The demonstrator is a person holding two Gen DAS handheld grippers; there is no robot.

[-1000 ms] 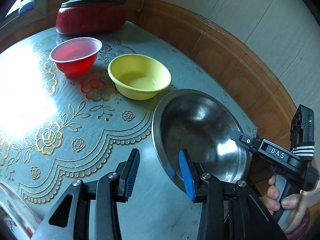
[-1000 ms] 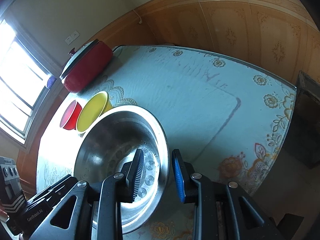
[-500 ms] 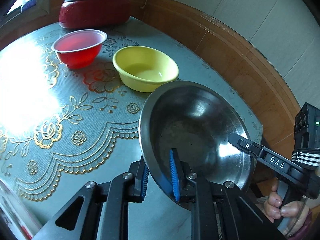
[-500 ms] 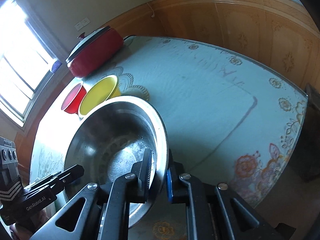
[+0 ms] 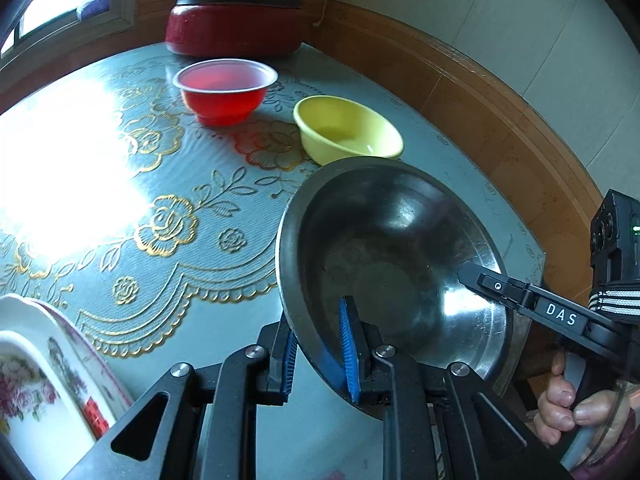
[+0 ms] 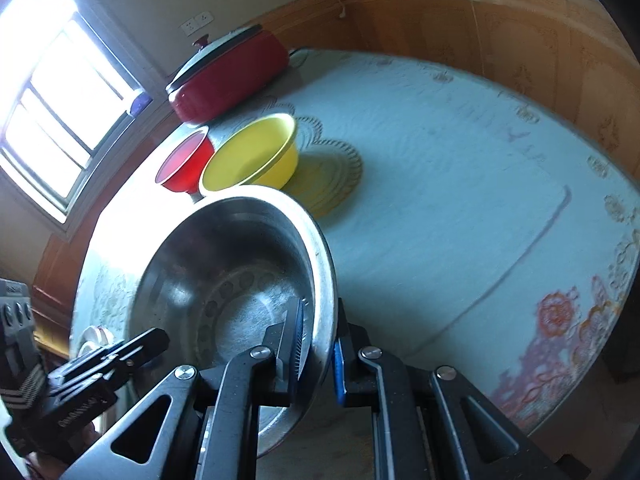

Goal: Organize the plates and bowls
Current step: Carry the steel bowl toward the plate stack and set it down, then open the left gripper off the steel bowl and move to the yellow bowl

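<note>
**Steel bowl gripped by both claws above the counter**

The stainless steel bowl [image 5: 400, 264] is tilted and clamped at its rim on two sides. The left claw [image 5: 318, 354] is closed on the near edge, one blue pad inside the bowl and the other outside. The right claw [image 6: 318, 346] pinches the opposite edge the same way, its dark pad inside and its blue pad outside; in the left wrist view its finger reaches over the rim from the right, with a person's hand [image 5: 568, 408] on its handle.

Just beyond the steel bowl a yellow bowl [image 5: 348, 130] sits upright on the counter [image 5: 168, 184], which is covered by a pale blue floral cloth. Beside it is a translucent red bowl [image 5: 224, 90]. Farther back, near the wood-panelled wall, is a red lidded pot [image 5: 236, 24]. Floral white plates [image 5: 44, 372] lie at the lower left edge of the left wrist view.
</note>
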